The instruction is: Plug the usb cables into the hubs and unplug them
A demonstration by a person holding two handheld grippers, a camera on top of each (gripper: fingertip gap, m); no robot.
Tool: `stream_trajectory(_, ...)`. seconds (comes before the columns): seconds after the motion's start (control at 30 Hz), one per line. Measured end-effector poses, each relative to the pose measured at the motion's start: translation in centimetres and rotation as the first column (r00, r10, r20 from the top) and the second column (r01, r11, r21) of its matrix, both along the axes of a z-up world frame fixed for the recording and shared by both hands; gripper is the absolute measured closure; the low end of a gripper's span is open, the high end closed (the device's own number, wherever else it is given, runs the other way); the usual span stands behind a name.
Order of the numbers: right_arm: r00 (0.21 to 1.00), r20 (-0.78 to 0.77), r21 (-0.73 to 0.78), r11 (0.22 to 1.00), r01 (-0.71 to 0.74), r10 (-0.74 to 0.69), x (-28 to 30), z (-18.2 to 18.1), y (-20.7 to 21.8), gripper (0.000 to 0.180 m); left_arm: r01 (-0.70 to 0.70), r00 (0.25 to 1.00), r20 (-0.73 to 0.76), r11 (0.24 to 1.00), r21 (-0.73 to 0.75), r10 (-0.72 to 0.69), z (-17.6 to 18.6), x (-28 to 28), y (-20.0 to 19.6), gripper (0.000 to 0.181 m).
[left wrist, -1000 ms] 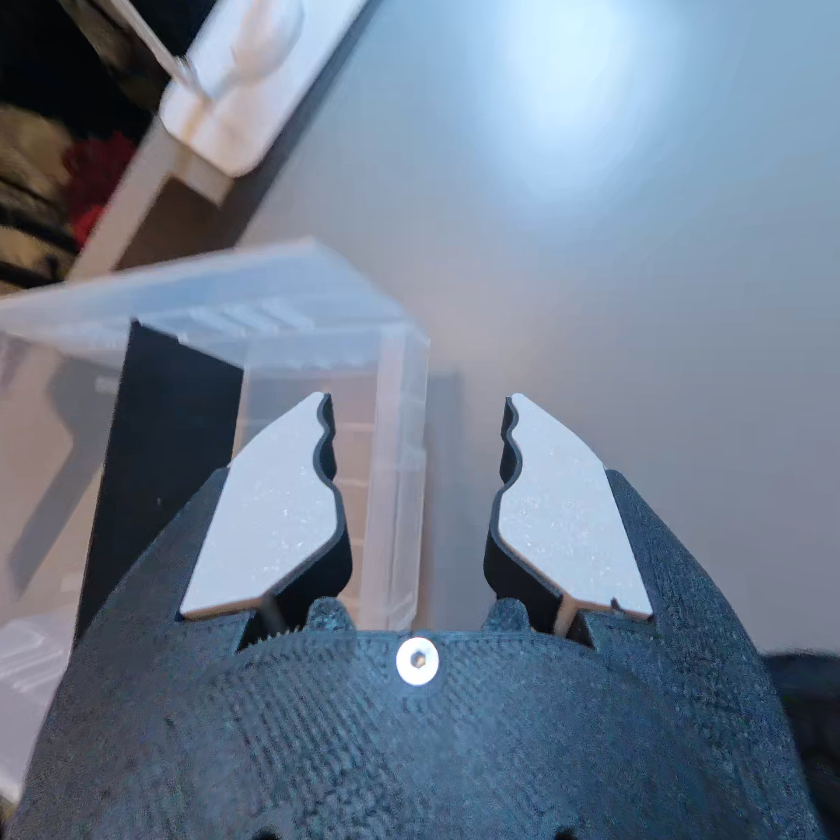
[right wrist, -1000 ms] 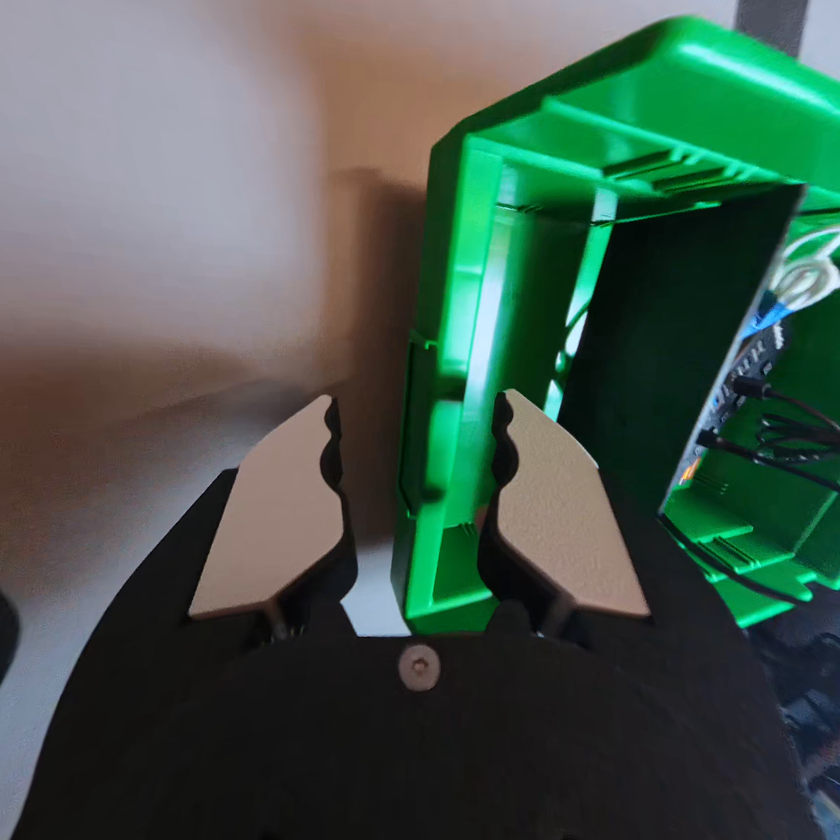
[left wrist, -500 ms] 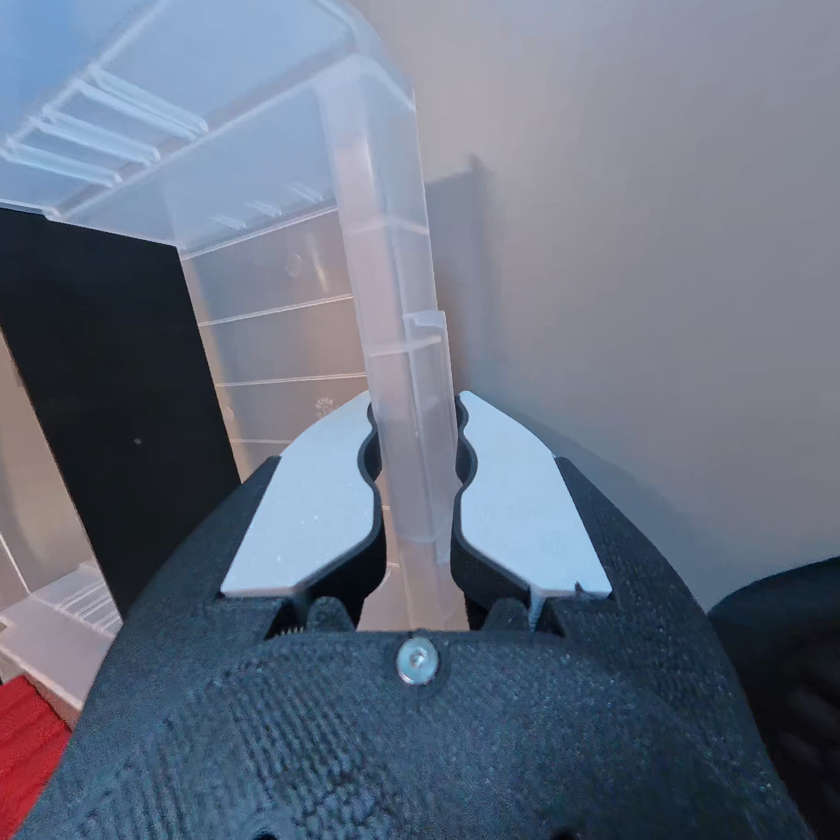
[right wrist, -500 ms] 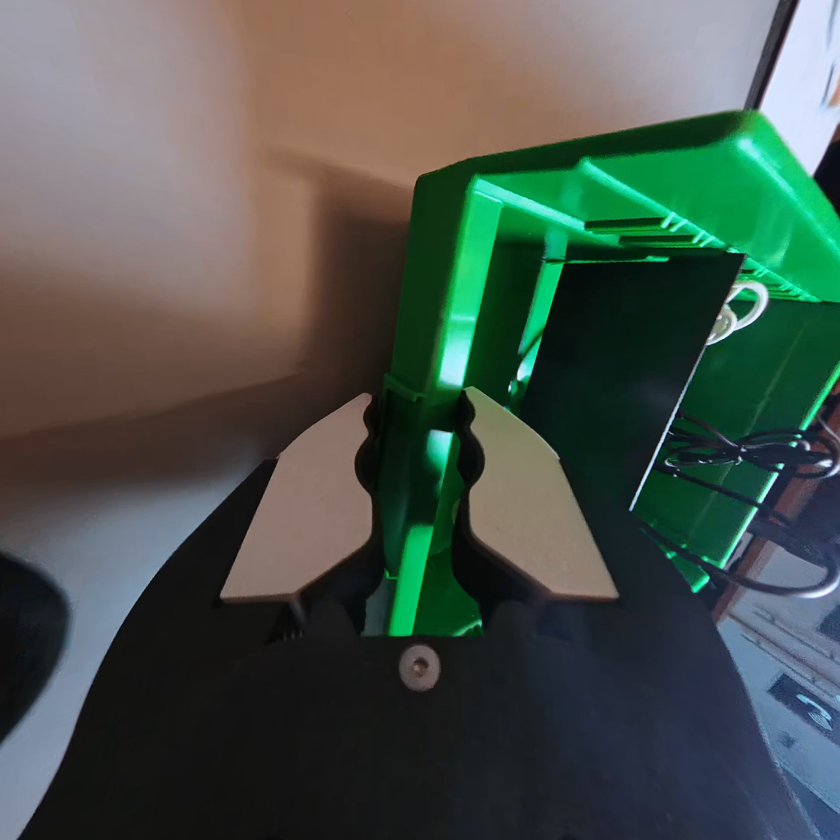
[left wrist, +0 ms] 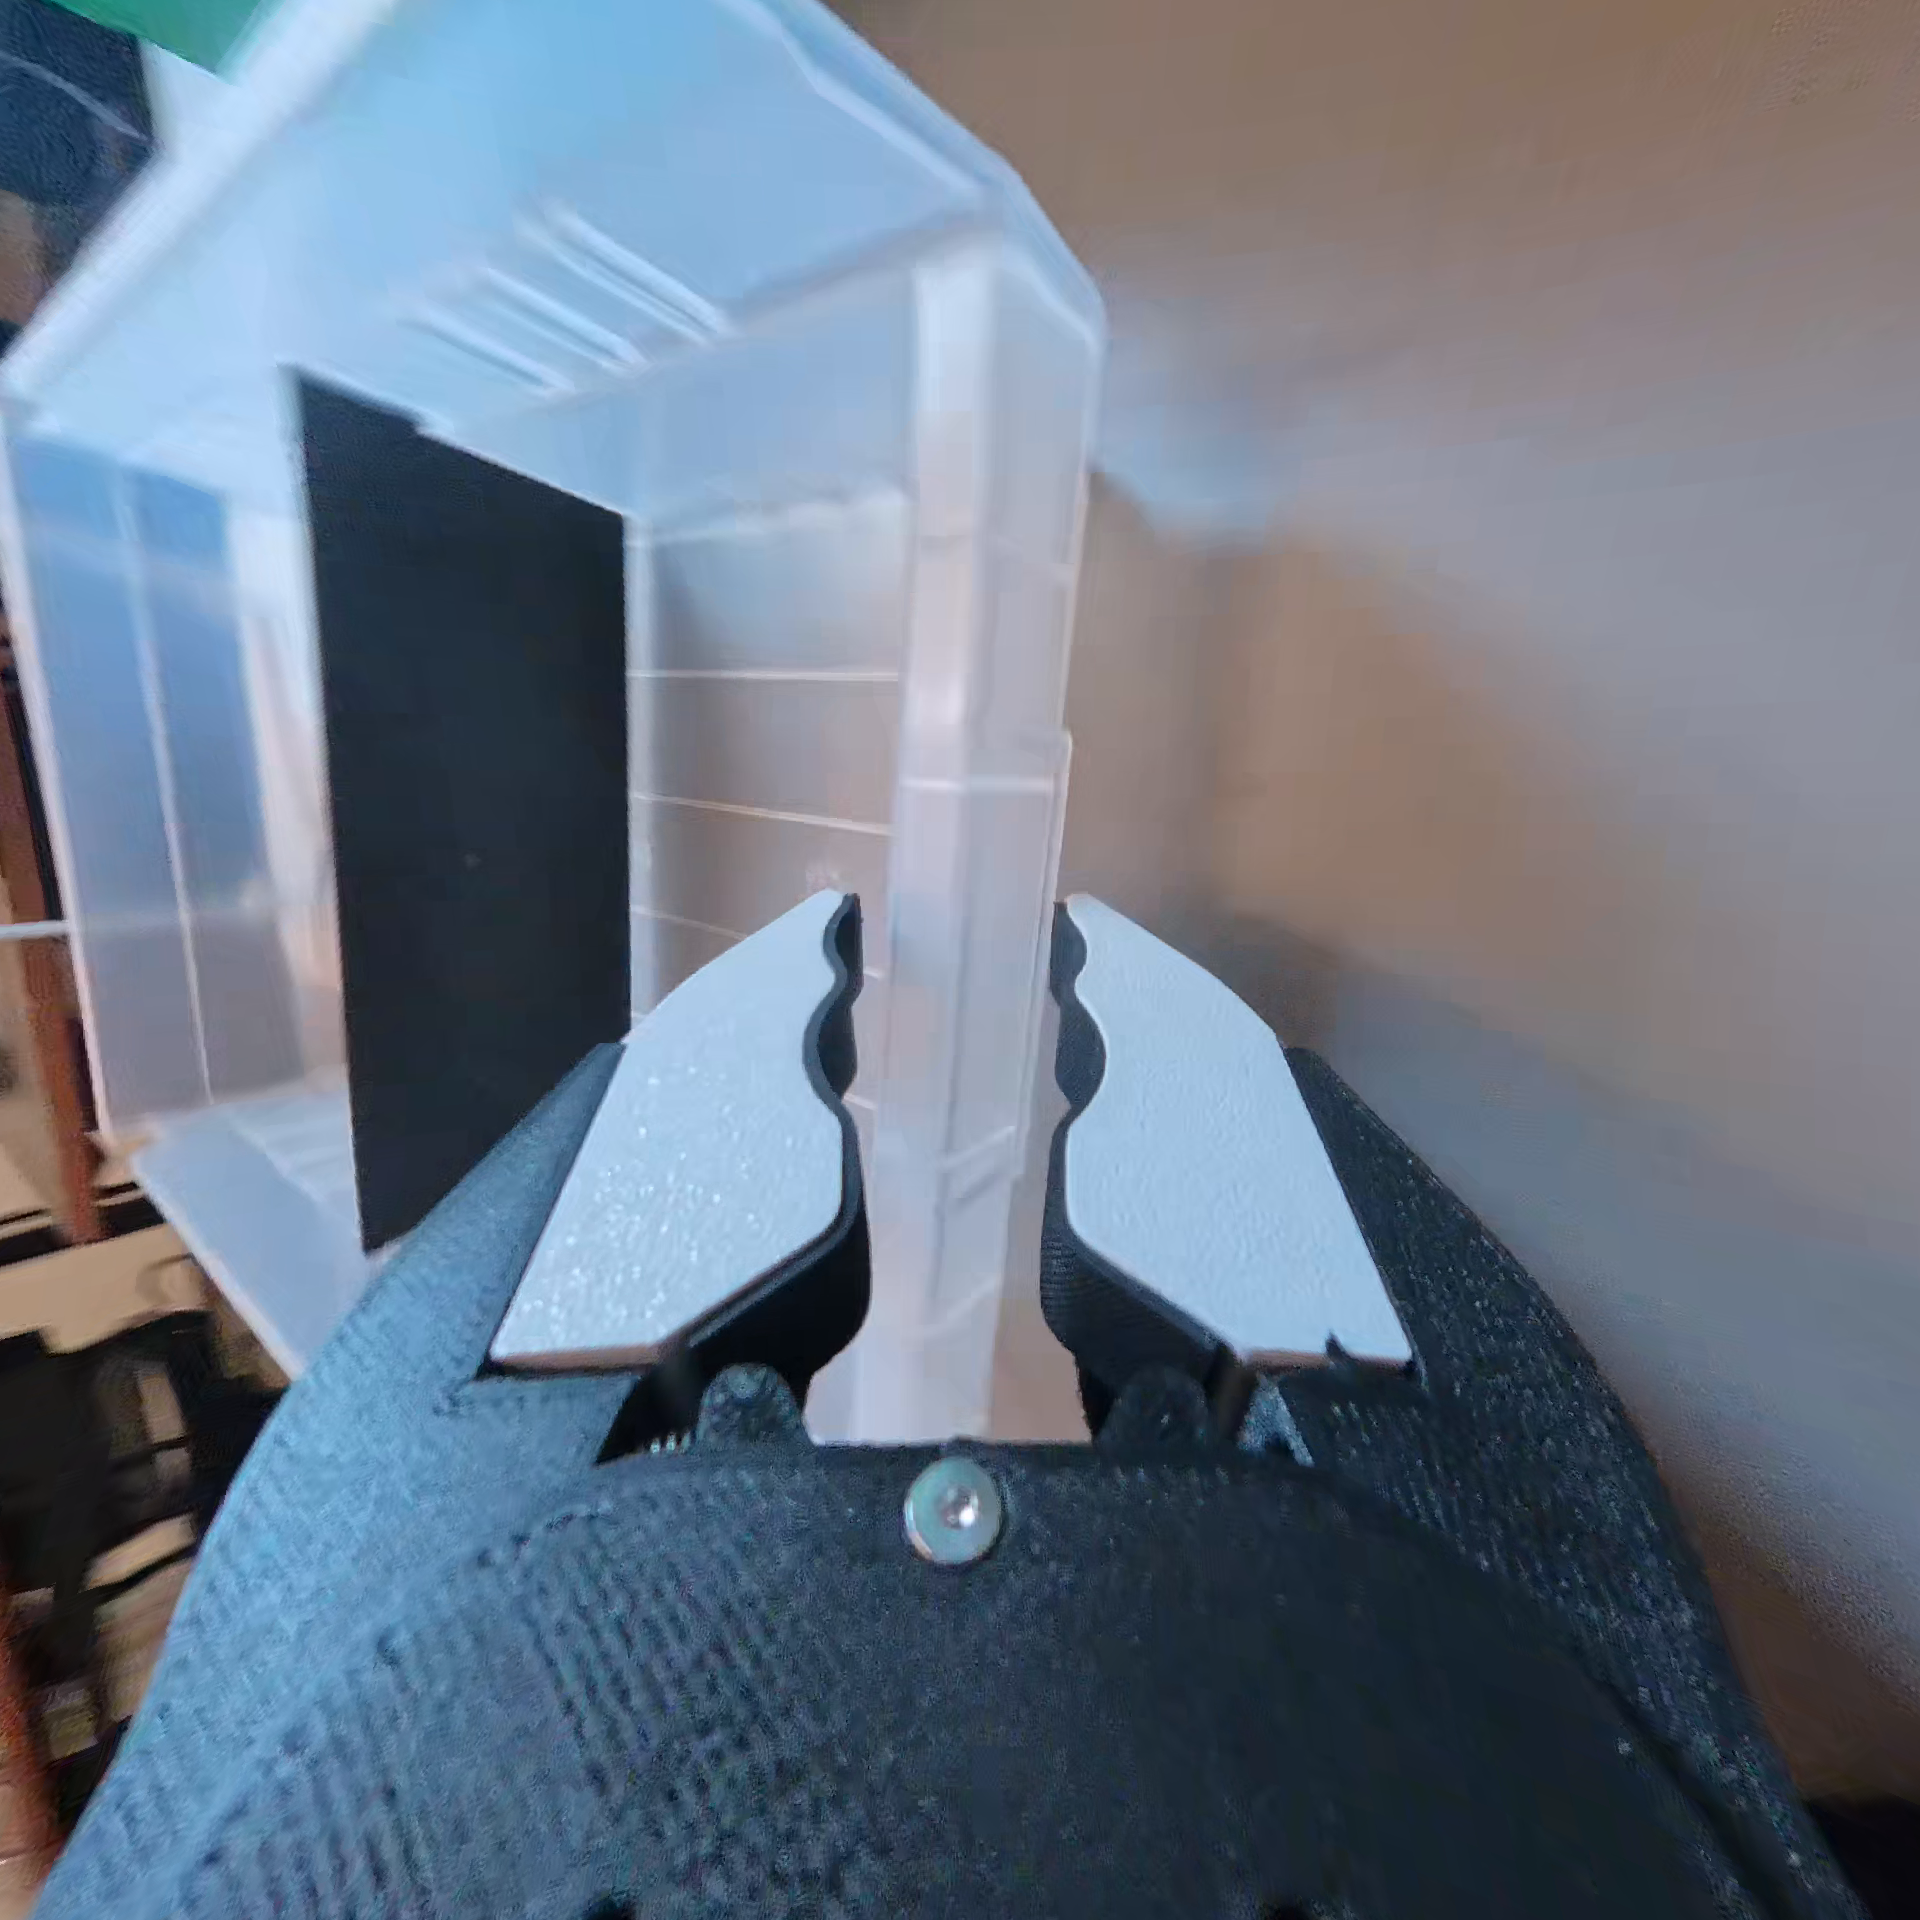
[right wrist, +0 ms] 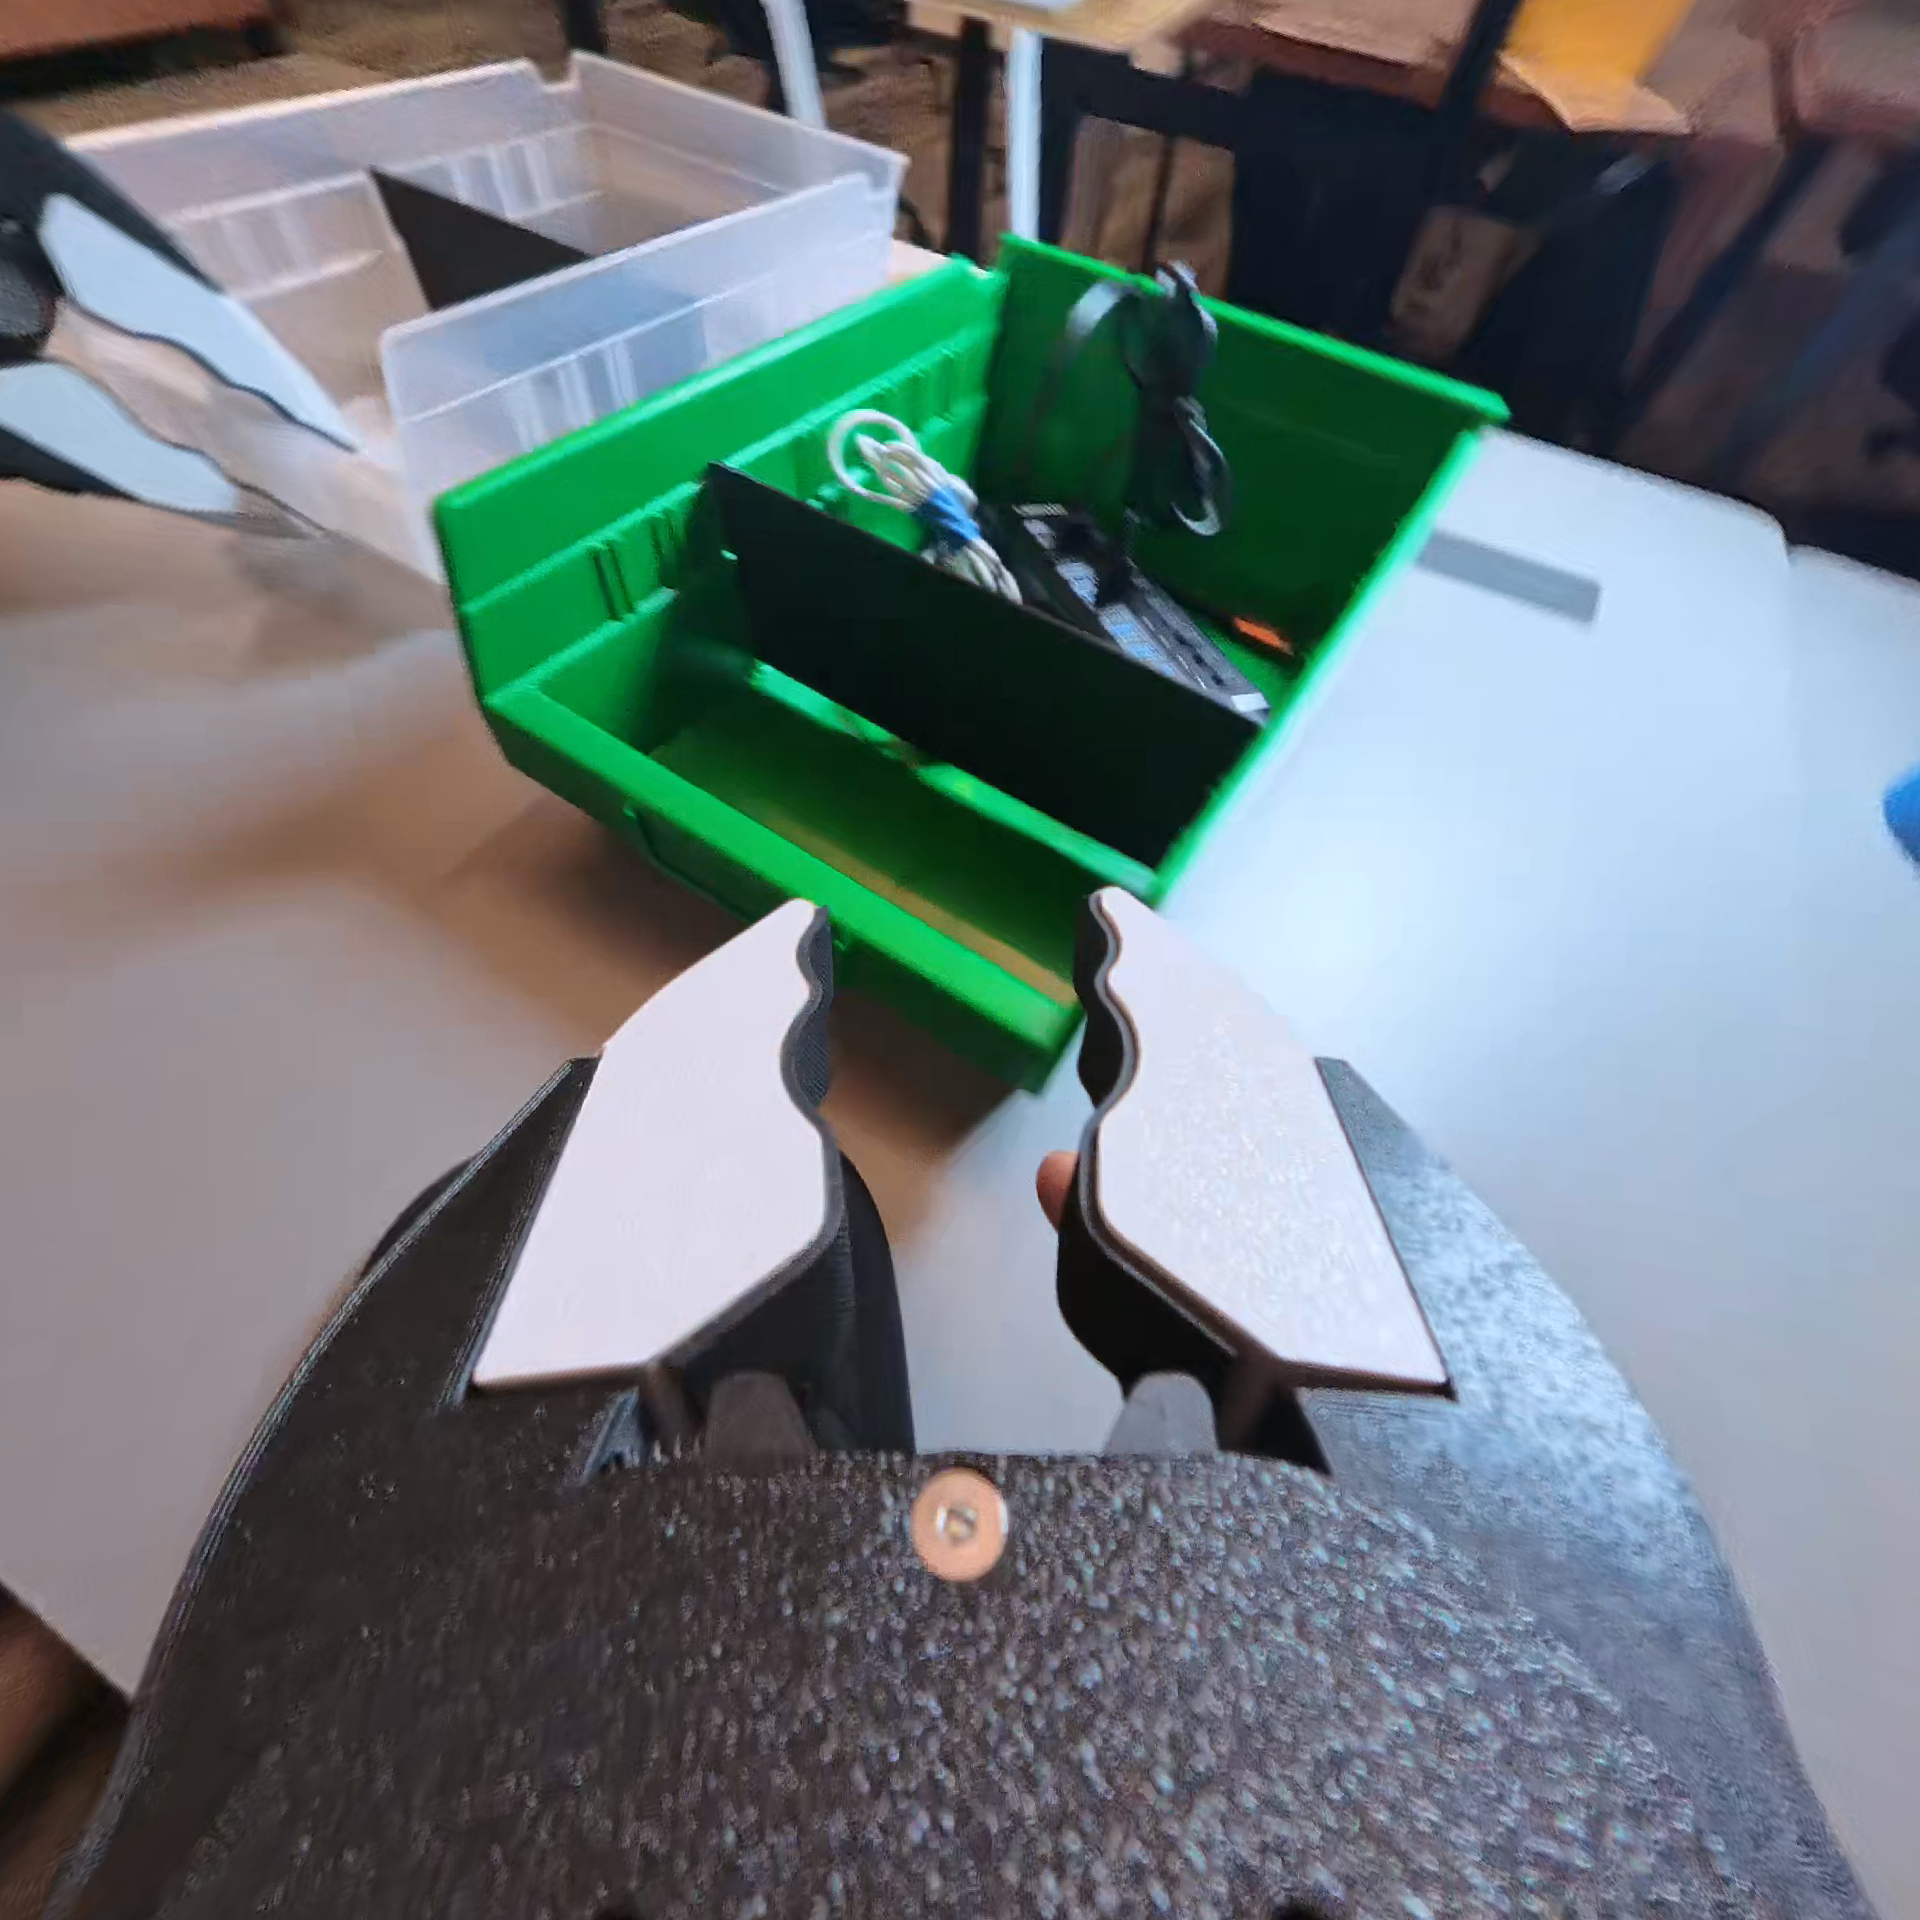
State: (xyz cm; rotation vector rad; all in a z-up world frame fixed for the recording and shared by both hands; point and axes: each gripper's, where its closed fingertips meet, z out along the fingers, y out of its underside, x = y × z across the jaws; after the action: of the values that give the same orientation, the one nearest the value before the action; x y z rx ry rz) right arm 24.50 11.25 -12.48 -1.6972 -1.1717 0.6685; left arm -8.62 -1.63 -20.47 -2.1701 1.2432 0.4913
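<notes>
Your work surface is a pale grey table (right wrist: 1507, 935), and beyond its far edge the room shows dark chair and desk frames, blurred. At the far left of the table sits the clear plastic bin (right wrist: 644, 343) with a black divider panel (right wrist: 468, 244) inside; your left gripper (left wrist: 956, 914) has its jaws spread on either side of that bin's near wall, with a sliver of gap on both sides, so it is not pinching the plastic. Just right of the clear bin, touching or nearly touching it, stands the green plastic bin (right wrist: 582, 717) with its own black divider (right wrist: 966, 665). Behind that divider lie the black usb hub (right wrist: 1132, 613), a coiled white cable (right wrist: 914, 499) and a bundled black cable (right wrist: 1174, 384). Your right gripper (right wrist: 956, 925) hovers at the green bin's near corner, jaws apart and empty, well short of the hub.
</notes>
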Motion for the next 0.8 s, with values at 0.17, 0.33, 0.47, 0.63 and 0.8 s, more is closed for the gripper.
stream_trajectory(0.17, 0.995, 0.006, -0.099, 0.99, 0.098, -0.098, 2.3, -2.7, 2.4, 0.131, -0.097, 0.825, 0.564, 0.98, 0.176, -0.02, 5.7, 9.7, 0.9, 0.145)
stream_trajectory(0.33, 0.998, 0.049, -0.196, 0.98, 0.038, -0.029, -1.8, -5.1, 5.5, 0.132, -0.242, 0.577, 0.813, 0.966, 0.087, 0.072, 5.3, 16.3, 5.0, 0.119)
stream_trajectory(0.47, 0.992, 0.123, -0.102, 0.994, 0.034, -0.021, -3.6, -5.4, 6.2, 0.155, -0.382, 0.524, 0.834, 0.923, 0.048, 0.174, 3.6, 16.7, 9.5, 0.117)
stream_trajectory(0.63, 0.979, 0.19, 0.09, 0.995, 0.052, -0.068, -3.3, -4.6, 2.8, 0.158, -0.441, 0.621, 0.767, 0.881, 0.171, 0.162, 4.9, 14.9, 7.9, 0.148)
stream_trajectory(0.8, 0.988, 0.088, 0.2, 0.974, 0.105, -0.125, -1.7, -0.1, -1.9, 0.166, -0.38, 0.633, 0.773, 0.888, 0.259, 0.045, 9.6, 15.9, 3.3, 0.155)
